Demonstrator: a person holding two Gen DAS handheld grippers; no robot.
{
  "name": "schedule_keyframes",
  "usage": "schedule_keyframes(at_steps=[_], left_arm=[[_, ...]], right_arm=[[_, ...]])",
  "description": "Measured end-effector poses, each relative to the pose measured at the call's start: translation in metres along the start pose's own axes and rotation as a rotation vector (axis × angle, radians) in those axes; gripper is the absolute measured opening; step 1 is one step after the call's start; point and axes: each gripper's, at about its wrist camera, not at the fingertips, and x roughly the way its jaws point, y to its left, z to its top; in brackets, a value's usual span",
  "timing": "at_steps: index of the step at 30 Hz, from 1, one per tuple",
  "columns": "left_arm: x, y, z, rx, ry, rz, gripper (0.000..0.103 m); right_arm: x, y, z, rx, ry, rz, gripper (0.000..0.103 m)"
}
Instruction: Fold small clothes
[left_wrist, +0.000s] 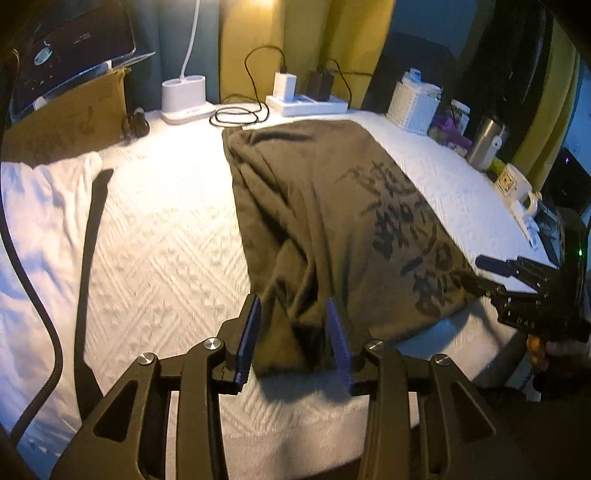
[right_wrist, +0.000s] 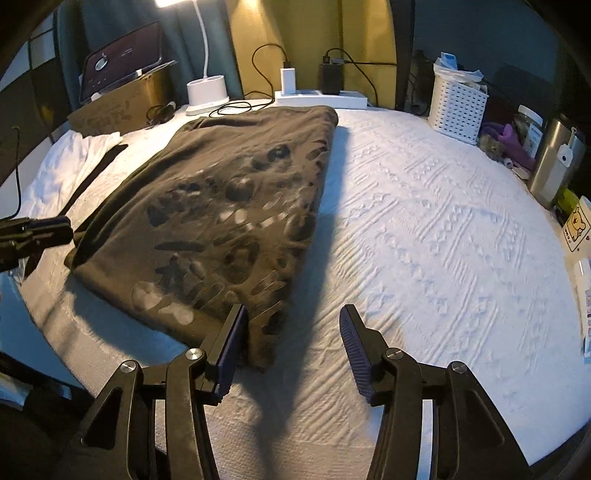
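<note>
Left gripper (left_wrist: 293, 334) has the near corner of the olive shirt (left_wrist: 325, 206) bunched between its pads, gripping it. That shirt lies folded on the white bedspread (right_wrist: 443, 229), with a white garment (left_wrist: 40, 206) off to its left. Right gripper (right_wrist: 293, 336) sits at the shirt's near right corner, jaws apart, cloth touching only the left pad (right_wrist: 231, 347).

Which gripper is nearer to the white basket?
Right. The right gripper is at the shirt's near corner on the basket's side; the left gripper holds the other corner.

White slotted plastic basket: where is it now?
The white slotted plastic basket sits at the table's far right edge in the right wrist view, beside the white power strip.
</note>
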Motion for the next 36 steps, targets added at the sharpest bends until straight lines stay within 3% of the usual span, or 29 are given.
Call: schedule_keyframes(at_steps=[12, 24, 33, 36], left_arm=[[0.044, -0.007, 0.05, 0.014, 0.001, 0.032, 0.037], [0.077, 0.0, 0.059, 0.02, 0.049, 0.057, 0.037], [0.065, 0.018, 0.062, -0.017, 0.004, 0.084, 0.04], [0.054, 0.021, 0.076, -0.034, -0.036, 0.03, 0.04]], right_arm=[[-0.005, -0.007, 0.031, -0.021, -0.02, 0.002, 0.059], [0.028, -0.01, 0.048, -0.04, 0.008, -0.028, 0.059], [0.042, -0.019, 0.053, -0.033, 0.038, -0.052, 0.067], [0.039, -0.021, 0.062, -0.034, 0.021, -0.059, 0.067]])
